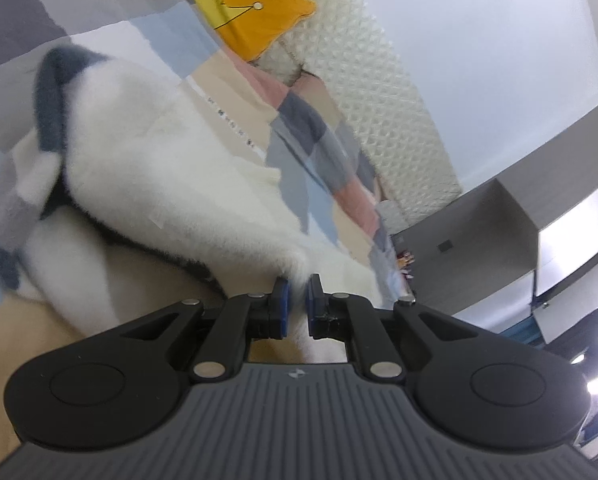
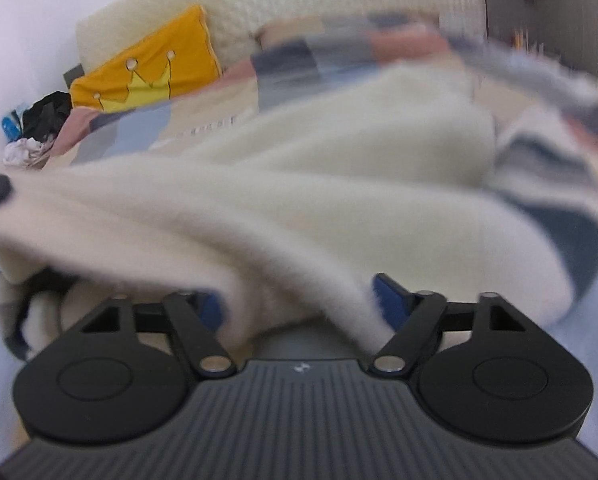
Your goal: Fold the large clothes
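Left gripper (image 1: 297,292) pinches sweater (image 1: 171,168) edge at lower centre, right gripper (image 2: 299,300) half-wide around a fold, unclamped: fluffy knit could slip out and unfold.

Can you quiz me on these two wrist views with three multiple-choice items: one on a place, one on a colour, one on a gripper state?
1. Where does the yellow cushion lie?
A. against the cream headboard
B. on the floor
C. inside a box

2. What colour is most of the fuzzy garment?
A. red
B. cream white
C. green

3. How is the left gripper?
A. wide open, nothing in it
B. shut on the garment
C. out of view

Answers: A, the cushion leans on the padded headboard; B, its pile is cream with dark patches; B, the blue pads pinch white fabric.
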Tool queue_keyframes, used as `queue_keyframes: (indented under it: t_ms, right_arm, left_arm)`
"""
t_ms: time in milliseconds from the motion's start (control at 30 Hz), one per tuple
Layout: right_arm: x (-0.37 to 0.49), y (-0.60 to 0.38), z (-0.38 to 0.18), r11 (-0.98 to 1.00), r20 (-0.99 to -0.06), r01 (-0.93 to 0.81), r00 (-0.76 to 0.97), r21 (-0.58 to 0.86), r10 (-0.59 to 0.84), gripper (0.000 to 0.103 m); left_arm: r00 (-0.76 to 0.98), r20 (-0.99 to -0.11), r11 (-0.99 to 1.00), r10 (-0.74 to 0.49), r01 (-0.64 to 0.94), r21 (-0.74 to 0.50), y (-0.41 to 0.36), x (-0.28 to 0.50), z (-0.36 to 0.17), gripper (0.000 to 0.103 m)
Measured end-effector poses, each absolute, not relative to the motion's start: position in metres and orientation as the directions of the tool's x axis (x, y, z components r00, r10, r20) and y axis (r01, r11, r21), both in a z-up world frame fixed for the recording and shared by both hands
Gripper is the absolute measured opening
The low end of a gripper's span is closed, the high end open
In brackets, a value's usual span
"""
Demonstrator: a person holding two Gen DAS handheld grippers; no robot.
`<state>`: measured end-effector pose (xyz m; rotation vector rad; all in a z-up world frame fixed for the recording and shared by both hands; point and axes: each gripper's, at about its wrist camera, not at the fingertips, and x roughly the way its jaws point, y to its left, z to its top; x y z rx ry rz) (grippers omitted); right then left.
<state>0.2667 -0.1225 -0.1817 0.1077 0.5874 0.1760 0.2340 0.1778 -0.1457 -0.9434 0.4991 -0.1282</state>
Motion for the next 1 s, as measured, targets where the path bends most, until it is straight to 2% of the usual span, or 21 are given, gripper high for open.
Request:
queue_keyframes:
  t_ms: [200, 333, 467, 533, 600, 733, 1000]
  right_arm:
    - [0.255, -0.133, -0.149, 0.983, -0.341, -0.149, 0.924, 0.104, 0.176, 0.066]
    - [0.255, -0.133, -0.141, 0.977, -0.297, -0.2, 0.931, 0.073, 0.213, 0.06]
    - [0.27, -0.142, -0.143, 0.959, -0.337, -0.244, 0.899, 0.142, 0.278, 0.06]
    - [0.276, -0.148, -0.144, 0.955, -0.353, -0.238, 0.89, 0.178, 0.288, 0.06]
    - [0.282, -0.151, -0.142, 0.945, -0.369, -0.249, 0.876, 0.21, 0.312, 0.06]
    - [0.288, -0.155, -0.142, 0.928, -0.387, -0.262, 0.853, 0.264, 0.351, 0.059]
    - [0.295, -0.162, -0.146, 0.902, -0.411, -0.257, 0.823, 0.346, 0.392, 0.059]
  left_arm:
    - [0.843, -0.391, 0.533, -0.37, -0.153, -0.832, 0.186, 0.246, -0.165, 0.012]
    - [0.818, -0.431, 0.569, -0.381, -0.161, -0.807, 0.182, 0.252, -0.167, 0.019]
    - [0.794, -0.482, 0.623, -0.371, -0.172, -0.763, 0.179, 0.249, -0.163, 0.059]
    - [0.791, -0.498, 0.674, -0.355, -0.153, -0.723, 0.175, 0.245, -0.154, 0.065]
    - [0.786, -0.518, 0.734, -0.338, -0.124, -0.668, 0.168, 0.24, -0.145, 0.072]
    - [0.79, -0.54, 0.851, -0.292, -0.043, -0.523, 0.143, 0.234, -0.128, 0.075]
    - [0.808, -0.589, 0.998, -0.02, -0.021, -0.062, 0.063, 0.241, -0.137, 0.078]
